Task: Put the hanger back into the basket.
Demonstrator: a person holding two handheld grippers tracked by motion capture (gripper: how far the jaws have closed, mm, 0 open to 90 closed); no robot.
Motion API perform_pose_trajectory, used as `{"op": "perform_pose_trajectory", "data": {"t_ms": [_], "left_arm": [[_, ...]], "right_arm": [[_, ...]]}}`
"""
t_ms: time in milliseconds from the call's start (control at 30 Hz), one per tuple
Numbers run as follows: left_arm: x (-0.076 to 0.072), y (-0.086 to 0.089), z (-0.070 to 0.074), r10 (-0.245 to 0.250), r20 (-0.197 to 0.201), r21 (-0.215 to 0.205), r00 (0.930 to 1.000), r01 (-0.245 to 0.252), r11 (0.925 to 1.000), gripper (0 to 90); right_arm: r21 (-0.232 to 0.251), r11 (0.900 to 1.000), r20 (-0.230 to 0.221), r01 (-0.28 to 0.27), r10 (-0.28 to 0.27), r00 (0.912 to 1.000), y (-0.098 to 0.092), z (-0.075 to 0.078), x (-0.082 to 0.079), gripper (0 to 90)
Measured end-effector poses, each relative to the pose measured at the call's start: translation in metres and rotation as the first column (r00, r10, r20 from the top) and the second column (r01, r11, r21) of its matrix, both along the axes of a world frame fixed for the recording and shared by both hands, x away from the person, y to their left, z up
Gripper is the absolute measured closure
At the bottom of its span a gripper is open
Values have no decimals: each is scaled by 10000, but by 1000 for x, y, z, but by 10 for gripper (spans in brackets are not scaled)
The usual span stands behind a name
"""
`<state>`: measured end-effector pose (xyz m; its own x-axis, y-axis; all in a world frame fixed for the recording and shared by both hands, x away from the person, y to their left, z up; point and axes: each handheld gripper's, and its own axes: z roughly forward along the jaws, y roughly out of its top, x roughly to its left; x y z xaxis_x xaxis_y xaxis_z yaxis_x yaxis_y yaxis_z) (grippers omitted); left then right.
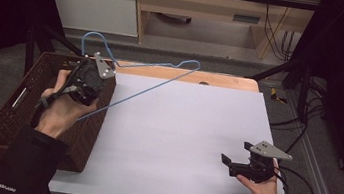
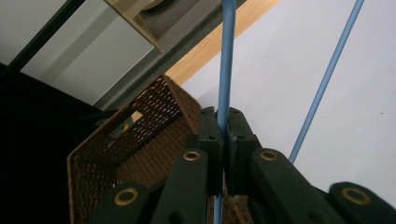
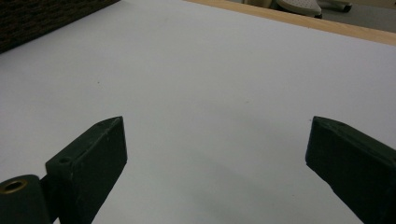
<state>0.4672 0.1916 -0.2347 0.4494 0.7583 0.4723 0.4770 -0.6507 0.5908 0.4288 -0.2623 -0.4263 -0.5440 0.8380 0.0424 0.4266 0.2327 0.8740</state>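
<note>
Dim room edges, evenly lit white surface, soft shadows, slight blur

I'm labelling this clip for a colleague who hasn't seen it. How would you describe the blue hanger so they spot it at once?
Start at the brown wicker basket at the white table's left edge. Just above its near corner the left tool is shut on a thin wire hanger that slants over the table's far left. It is the scene's one light blue thing, an open wire triangle with a hook.

The hanger [image 1: 154, 82] is light blue wire. The basket [image 1: 18, 102] is dark brown with an open woven mesh. The counter [image 1: 179, 143] is plain pale grey-white, edged with light wood behind the hanger. Both grippers' fingers [image 3: 95, 158] are black, with brass-coloured rivets.
</note>
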Motion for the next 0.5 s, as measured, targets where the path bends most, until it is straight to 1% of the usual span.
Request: {"op": "perform_pose_trajectory", "data": {"t_ms": [100,133,167,267,333,433,500], "left_arm": [[2,12,1,190,-160,-141,9997,-193,9997,869],[3,16,1,244,-284,-136,9993,-248,9996,869],[5,19,0,336,-342,-240,9988,-345,9991,869],[8,30,-1,596,-501,-229,9970,-608,9979,869],[10,36,-1,738,-574,-296,9956,-756,9967,869],[11,48,-1,993,-600,-465,9932,-1022,9937,869],[11,55,-1,1231,-531,-436,9910,-1254,9911,869]], "right_arm": [[3,10000,-8,-24,24,10000,0,0,0,61],[-40,10000,-5,-44,44,10000,0,0,0,61],[-31,10000,-20,-41,41,10000,0,0,0,61],[-43,10000,-12,-62,62,10000,0,0,0,61],[5,10000,-34,-57,57,10000,0,0,0,61],[7,10000,-41,-80,80,10000,0,0,0,61],[17,10000,-44,-78,78,10000,0,0,0,61]]}}
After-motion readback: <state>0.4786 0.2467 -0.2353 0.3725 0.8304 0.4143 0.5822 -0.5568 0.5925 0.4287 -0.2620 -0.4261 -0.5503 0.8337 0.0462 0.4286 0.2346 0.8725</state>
